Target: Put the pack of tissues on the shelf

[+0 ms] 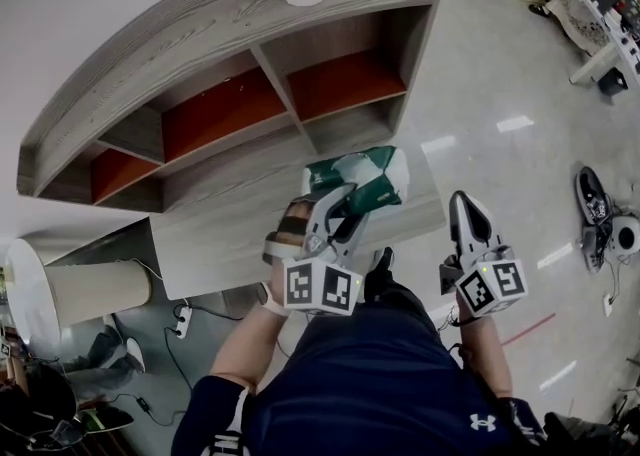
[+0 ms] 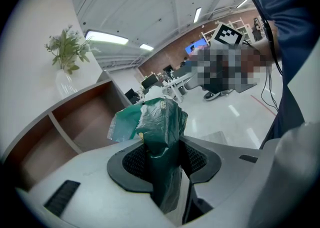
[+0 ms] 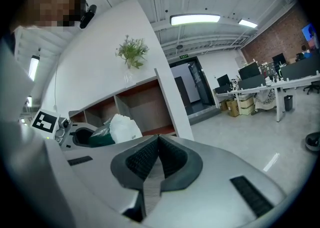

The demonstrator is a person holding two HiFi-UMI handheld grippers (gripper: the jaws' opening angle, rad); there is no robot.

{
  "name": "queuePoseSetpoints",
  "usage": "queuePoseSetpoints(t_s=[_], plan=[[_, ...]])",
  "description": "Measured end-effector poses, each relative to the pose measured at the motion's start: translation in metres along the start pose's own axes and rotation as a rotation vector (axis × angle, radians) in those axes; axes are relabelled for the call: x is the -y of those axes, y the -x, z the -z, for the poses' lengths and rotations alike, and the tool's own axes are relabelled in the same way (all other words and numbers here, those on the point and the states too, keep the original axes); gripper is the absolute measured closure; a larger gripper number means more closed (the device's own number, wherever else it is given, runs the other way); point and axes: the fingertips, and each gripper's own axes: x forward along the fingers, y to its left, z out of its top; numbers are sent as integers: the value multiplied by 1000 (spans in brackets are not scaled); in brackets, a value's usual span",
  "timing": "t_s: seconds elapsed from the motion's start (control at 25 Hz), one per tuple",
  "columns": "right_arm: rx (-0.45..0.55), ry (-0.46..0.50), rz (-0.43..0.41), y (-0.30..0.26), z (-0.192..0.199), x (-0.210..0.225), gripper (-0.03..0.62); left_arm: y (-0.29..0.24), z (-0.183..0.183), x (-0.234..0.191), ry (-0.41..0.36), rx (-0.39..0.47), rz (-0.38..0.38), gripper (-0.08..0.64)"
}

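Tissue pack (image 1: 358,179), green and white, is up in the air, caught by its crumpled green wrapper in the left gripper (image 2: 165,158). The jaws stand roughly half closed, both pads press into the plastic, and the bulk of the pack sticks out past the tips. In the head view it sits just right of centre, hanging over the pale wooden ledge (image 1: 220,234) that runs along the front of the shelf (image 1: 150,64). The shelf's open compartments, with their reddish-brown backs, lie at 11 o'clock from the pack, and it is inside none of them.

Over to the right gripper (image 3: 157,154): in the head view it's at 4 o'clock from the pack, apart from it, above the glossy floor (image 1: 500,74). Its jaws meet at the tips and nothing is between them. Its own view catches the pack at 9 o'clock, white end showing, with the shelf's compartments behind. On top of the shelf, at 12 o'clock, stands a leafy sprig in a vase (image 3: 131,54).
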Motion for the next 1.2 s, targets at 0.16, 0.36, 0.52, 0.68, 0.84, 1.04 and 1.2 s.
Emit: queuePoseSetpoints(t_s=[0.16, 0.36, 0.52, 0.68, 0.84, 1.04, 1.2], plan=[[-5, -1, -14, -9, -4, 8, 581, -13, -3, -9, -5, -19, -16, 399], [-3, -7, -25, -19, -9, 19, 581, -32, -6, -23, -24, -32, -40, 399], [-1, -2, -35, -23, -13, 28, 581, -47, -11, -32, -24, -38, -57, 399], [-4, -10, -42, -30, -15, 38, 581, -61, -12, -49, -26, -54, -88, 399], [-6, -19, -50, -40, -17, 50, 581, -78, -11, -67, -22, -75, -116, 398], [-15, -26, -67, -50, -19, 58, 581, -94, -9, -82, -19, -89, -134, 397], [-20, -27, -77, -58, -22, 64, 581, -105, -7, -92, -22, -105, -146, 397]])
